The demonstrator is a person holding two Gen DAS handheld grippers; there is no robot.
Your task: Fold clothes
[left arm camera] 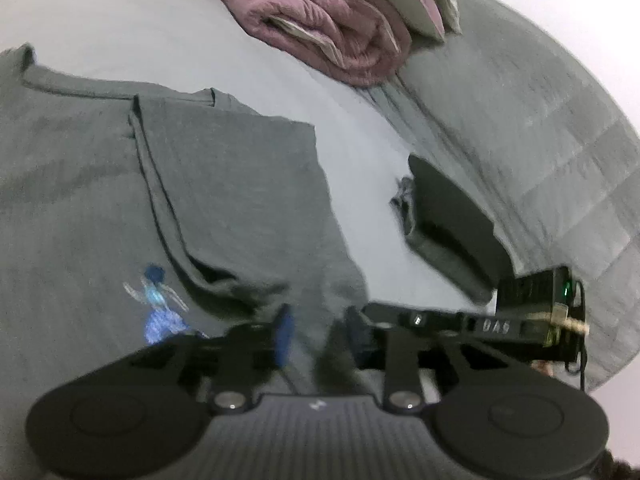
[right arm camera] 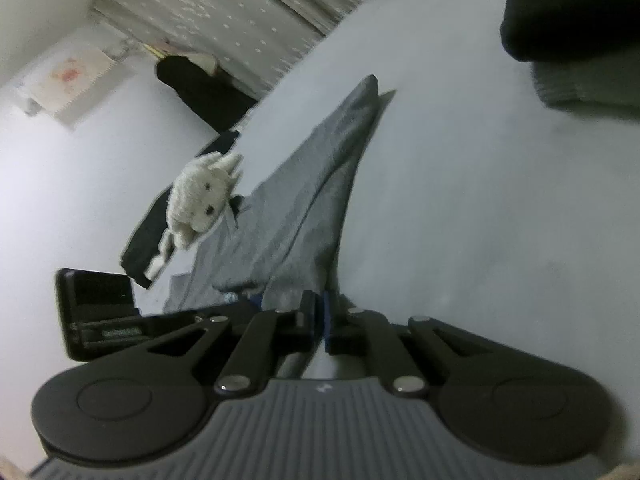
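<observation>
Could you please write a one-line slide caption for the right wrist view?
Right gripper pinches the grey T-shirt on the white bed; a plush toy sits at its edge.

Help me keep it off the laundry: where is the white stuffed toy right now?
In the right wrist view the white stuffed toy sits left of centre at the bed's edge, just left of the grey T-shirt and above the black device.

a home bedroom: bed (left arm camera: 360, 140), quilt (left arm camera: 328, 28), curtain (right arm camera: 240, 12), plush toy (right arm camera: 200, 200).
</observation>
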